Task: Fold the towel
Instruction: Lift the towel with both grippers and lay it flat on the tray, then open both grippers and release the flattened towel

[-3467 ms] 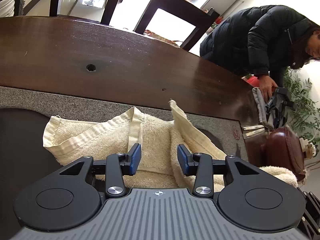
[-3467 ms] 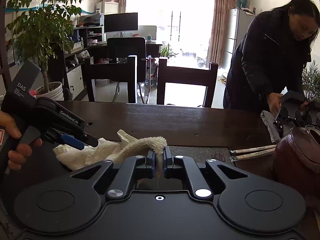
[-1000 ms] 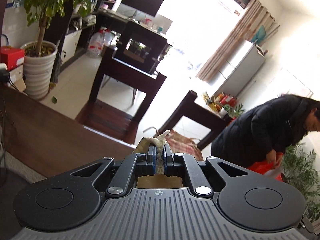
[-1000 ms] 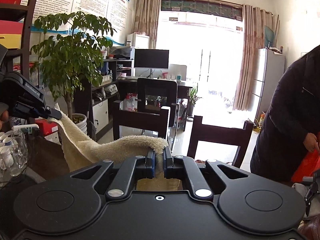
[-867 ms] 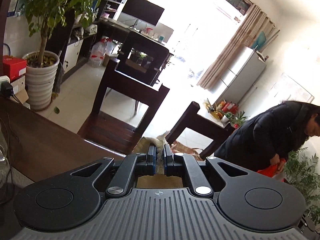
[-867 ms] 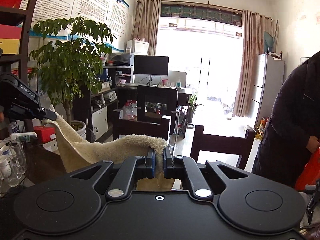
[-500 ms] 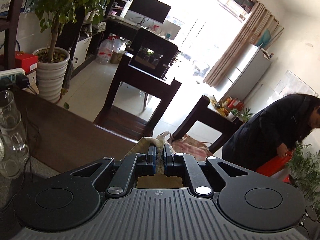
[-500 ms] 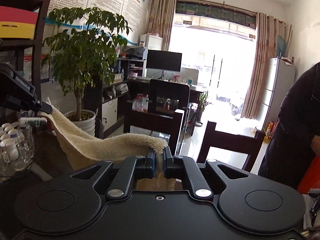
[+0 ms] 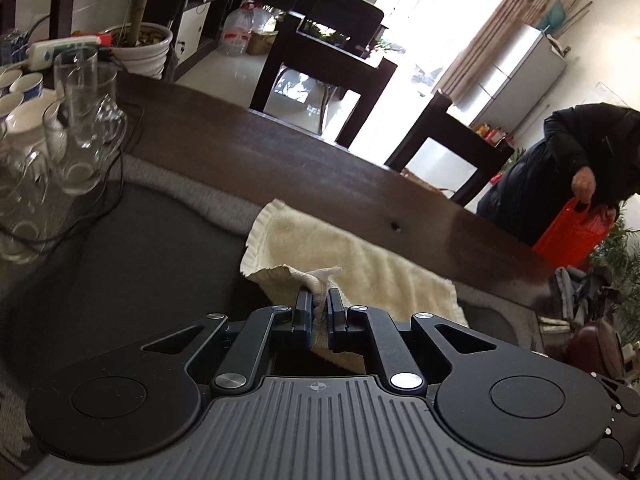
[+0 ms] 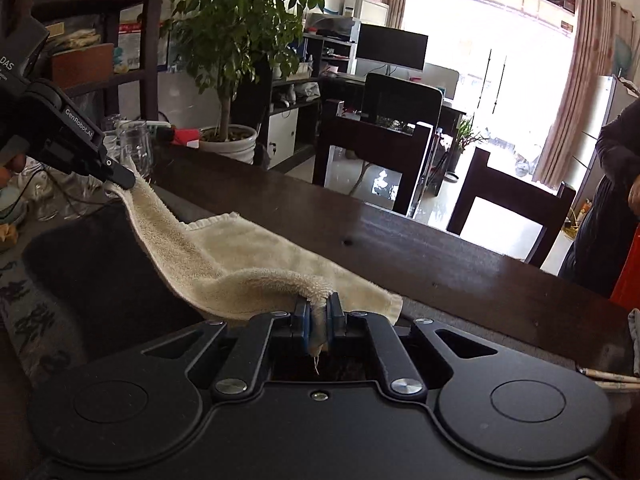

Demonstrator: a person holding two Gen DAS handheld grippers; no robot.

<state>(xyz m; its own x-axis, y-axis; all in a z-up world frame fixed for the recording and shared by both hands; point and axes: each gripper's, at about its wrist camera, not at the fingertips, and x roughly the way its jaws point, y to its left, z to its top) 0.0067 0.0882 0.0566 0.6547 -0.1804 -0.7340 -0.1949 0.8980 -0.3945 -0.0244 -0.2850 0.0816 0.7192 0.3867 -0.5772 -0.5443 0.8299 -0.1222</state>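
A cream towel (image 9: 360, 264) lies spread on the grey mat (image 9: 160, 240), its far edge on the table; it also shows in the right wrist view (image 10: 248, 256). My left gripper (image 9: 319, 300) is shut on one near corner of the towel, held a little above the mat. My right gripper (image 10: 318, 308) is shut on the other near corner, low over the mat. In the right wrist view the left gripper (image 10: 116, 178) shows at far left, the towel edge sagging between the two grippers.
Glasses (image 9: 80, 128) and white cups (image 9: 24, 112) with a cable stand on the mat's left. The dark wooden table (image 10: 460, 264) runs behind, with chairs (image 10: 372, 152) beyond. A person with a red bag (image 9: 572, 232) stands at right. A brown pot (image 9: 596, 344) sits near the right edge.
Both grippers have come down from high in the air, still shut on the towel corners. The towel's far part now lies flat on the mat and table.
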